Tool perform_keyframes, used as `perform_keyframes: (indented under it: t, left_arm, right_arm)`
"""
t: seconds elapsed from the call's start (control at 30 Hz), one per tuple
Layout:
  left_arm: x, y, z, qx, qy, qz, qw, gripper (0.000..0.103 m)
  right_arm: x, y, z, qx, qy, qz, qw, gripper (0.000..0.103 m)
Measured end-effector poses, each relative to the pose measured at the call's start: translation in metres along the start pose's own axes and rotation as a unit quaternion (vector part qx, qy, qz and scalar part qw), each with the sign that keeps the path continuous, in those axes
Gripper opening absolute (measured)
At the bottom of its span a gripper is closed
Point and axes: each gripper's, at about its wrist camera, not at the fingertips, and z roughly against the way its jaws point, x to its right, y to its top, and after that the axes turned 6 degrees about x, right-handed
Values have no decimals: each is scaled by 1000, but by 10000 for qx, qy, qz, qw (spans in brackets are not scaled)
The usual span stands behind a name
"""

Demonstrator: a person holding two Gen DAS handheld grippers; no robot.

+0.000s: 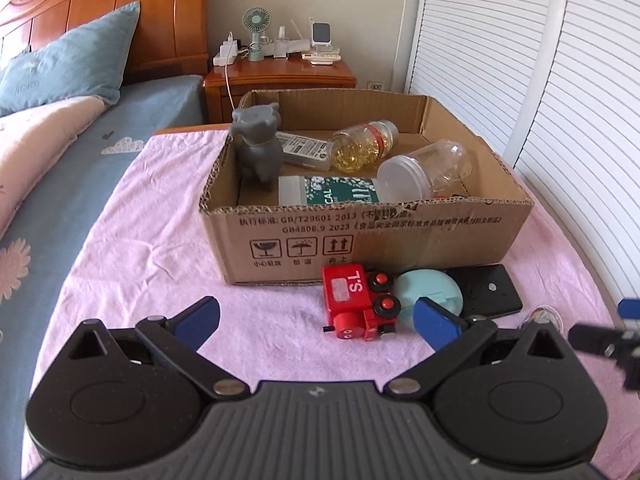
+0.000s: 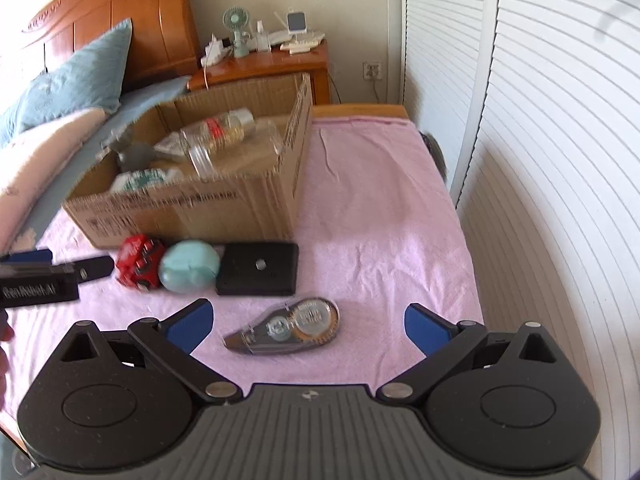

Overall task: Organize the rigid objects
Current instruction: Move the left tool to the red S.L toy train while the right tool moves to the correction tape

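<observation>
Both the left gripper and right gripper gape wide and empty near the cardboard box, a red toy train just before it.

Home bedroom: wooden headboard, pillow, cluttered nightstand.

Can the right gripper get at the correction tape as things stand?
Probably yes: the right gripper has its jaws open, and the correction tape lies alone on the pink cloth just ahead, with nothing in between.
</observation>
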Motion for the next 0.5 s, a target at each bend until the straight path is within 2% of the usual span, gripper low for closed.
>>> perform_keyframes:
  t: [0.17,0.3,0.5]
  left_arm:
    - [4,-3,-10,-104,-60,-10,9999,102]
    - [7,-5,-19,-116,-69,-59,9999,102]
    - [5,-6,-35,-231,-67,44,9997,102]
  right_arm:
    - [-6,-21,-21,-357,-93,330,9988,103]
    - [-12,-30,-31,-484,-138,509,9974,103]
    - [-16,-30,-34,-385,-140,615,9973,103]
